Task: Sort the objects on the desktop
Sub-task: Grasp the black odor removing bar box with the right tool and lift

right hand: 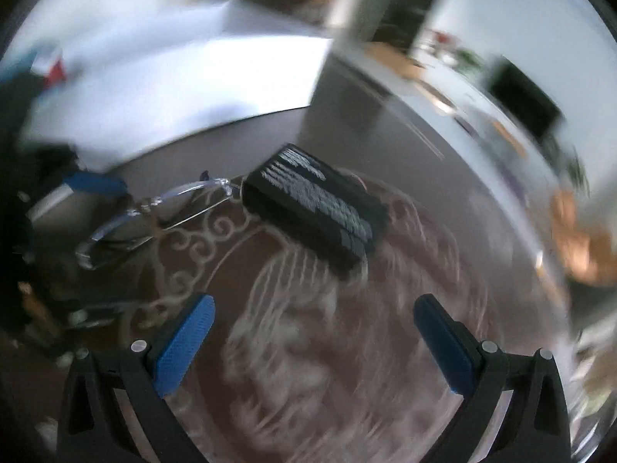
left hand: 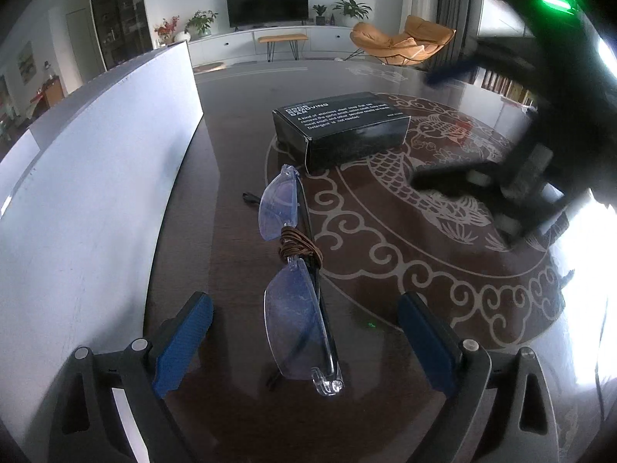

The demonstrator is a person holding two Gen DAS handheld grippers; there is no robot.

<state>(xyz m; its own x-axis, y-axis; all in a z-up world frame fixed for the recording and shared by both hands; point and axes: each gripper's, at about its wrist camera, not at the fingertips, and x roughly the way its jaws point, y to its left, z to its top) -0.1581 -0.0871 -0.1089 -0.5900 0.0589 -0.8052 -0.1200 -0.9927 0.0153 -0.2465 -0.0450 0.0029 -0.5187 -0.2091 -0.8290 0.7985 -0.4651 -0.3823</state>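
Note:
A pair of clear rimless glasses with a brown cord wound round the bridge lies on the dark table, standing on edge. My left gripper is open, its blue pads either side of the near lens without touching it. A black box with white print lies beyond the glasses. My right gripper is open and empty above the table's carp pattern; its view is blurred. In the right wrist view the black box lies ahead and the glasses lie at the left. The right gripper also shows in the left wrist view, at the right.
A tall white box wall stands along the left of the glasses. The round table has a pale fish and scroll pattern. A living room with a TV and an orange chair lies beyond.

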